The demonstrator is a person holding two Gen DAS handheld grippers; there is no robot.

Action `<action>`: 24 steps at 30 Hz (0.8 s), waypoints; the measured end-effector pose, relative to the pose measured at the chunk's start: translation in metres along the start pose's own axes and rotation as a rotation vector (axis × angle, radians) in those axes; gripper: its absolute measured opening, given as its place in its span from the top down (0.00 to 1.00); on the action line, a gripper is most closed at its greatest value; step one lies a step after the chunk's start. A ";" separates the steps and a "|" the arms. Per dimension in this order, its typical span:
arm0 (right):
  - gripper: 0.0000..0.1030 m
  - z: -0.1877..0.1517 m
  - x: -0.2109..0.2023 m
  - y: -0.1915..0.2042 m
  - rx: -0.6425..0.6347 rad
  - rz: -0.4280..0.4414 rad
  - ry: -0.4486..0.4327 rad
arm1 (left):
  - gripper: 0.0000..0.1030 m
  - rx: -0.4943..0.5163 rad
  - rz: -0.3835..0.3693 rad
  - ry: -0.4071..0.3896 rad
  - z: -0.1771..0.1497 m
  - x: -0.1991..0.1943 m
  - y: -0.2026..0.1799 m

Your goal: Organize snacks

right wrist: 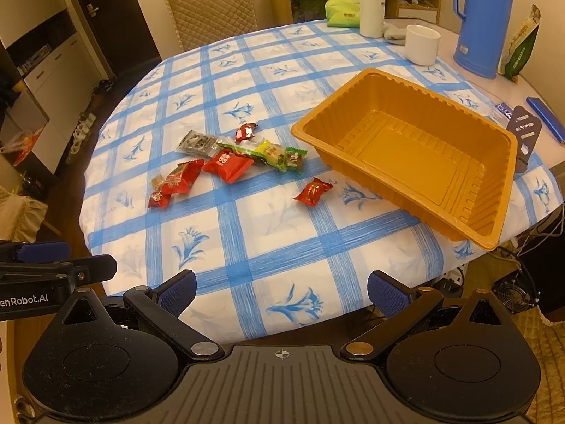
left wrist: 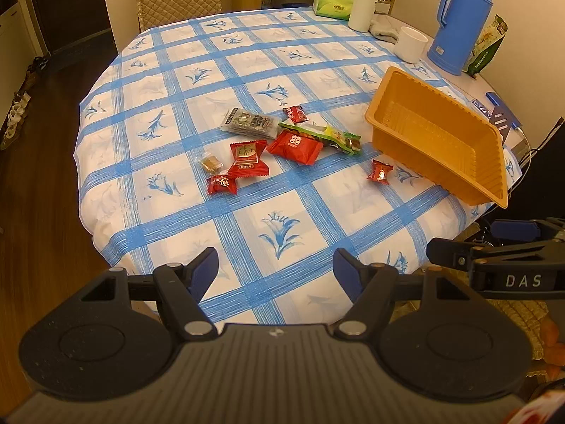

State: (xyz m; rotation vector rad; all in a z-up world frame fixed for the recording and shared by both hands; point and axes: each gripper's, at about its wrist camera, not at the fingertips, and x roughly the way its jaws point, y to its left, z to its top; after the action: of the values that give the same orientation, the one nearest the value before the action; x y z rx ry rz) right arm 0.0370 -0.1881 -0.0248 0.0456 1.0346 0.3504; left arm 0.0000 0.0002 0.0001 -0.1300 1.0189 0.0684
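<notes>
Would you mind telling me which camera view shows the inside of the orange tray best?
The right wrist view: the orange tray sits nearer and its whole bare floor shows. In the left wrist view the orange tray lies farther right, seen more obliquely.

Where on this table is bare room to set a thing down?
Free: the near cloth between both open grippers, left gripper and right gripper, and the snack pile; also the far cloth toward the chair. Crowded: around the pile, orange tray and blue thermos.

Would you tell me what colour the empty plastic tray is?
Orange-yellow tray; the right wrist view shows it best.
</notes>
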 end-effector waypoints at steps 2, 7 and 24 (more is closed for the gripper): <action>0.00 0.000 -0.001 -0.001 0.000 0.000 0.000 | 0.32 0.000 0.001 0.000 0.000 0.000 0.000; 0.00 0.001 -0.001 -0.001 0.000 0.000 -0.001 | 0.32 0.001 0.000 0.001 0.000 0.000 0.000; 0.00 0.002 -0.002 -0.001 0.000 0.002 -0.004 | 0.32 0.001 0.000 0.000 0.000 0.000 0.000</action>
State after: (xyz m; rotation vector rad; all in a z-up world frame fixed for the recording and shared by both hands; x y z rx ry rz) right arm 0.0382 -0.1888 -0.0226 0.0468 1.0306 0.3517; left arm 0.0001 0.0001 0.0001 -0.1291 1.0189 0.0678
